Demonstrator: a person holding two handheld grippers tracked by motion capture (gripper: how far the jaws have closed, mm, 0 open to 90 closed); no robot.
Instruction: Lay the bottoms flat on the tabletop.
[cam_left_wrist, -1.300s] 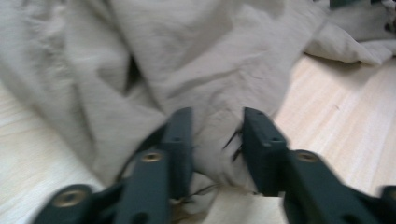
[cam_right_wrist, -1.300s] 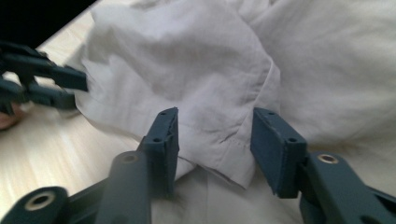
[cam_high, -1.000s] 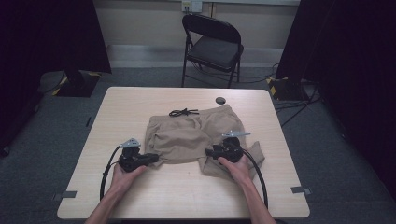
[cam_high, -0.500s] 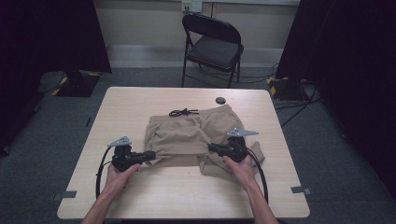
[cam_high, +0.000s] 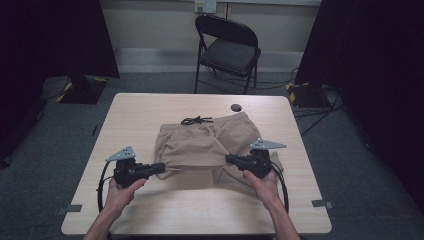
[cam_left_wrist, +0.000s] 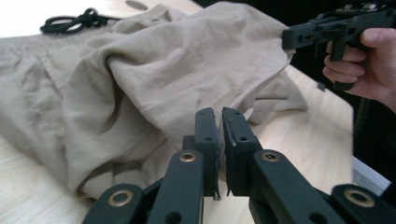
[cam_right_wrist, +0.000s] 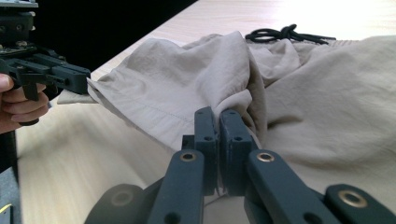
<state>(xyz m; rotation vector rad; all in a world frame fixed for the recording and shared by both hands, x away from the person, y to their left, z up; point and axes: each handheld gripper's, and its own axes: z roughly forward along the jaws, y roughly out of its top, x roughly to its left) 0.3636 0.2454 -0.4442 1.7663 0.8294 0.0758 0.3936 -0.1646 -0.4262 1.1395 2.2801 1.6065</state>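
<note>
- The tan shorts (cam_high: 205, 145) lie on the middle of the tabletop (cam_high: 150, 107), the black drawstring (cam_high: 196, 120) at their far edge.
- The left tool (cam_high: 160, 167) is pinched tight on the near left hem.
- The right tool (cam_high: 229, 159) has just been closing and now clamps the hem of the same leg, the cloth lifted between both tools.

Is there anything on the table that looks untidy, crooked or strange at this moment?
Only the beige shorts look untidy: they lie rumpled, their near hem lifted off the table and stretched between the left gripper and the right gripper, both shut on it. The black drawstring lies tangled at the waistband. Nothing looks damaged.
</note>
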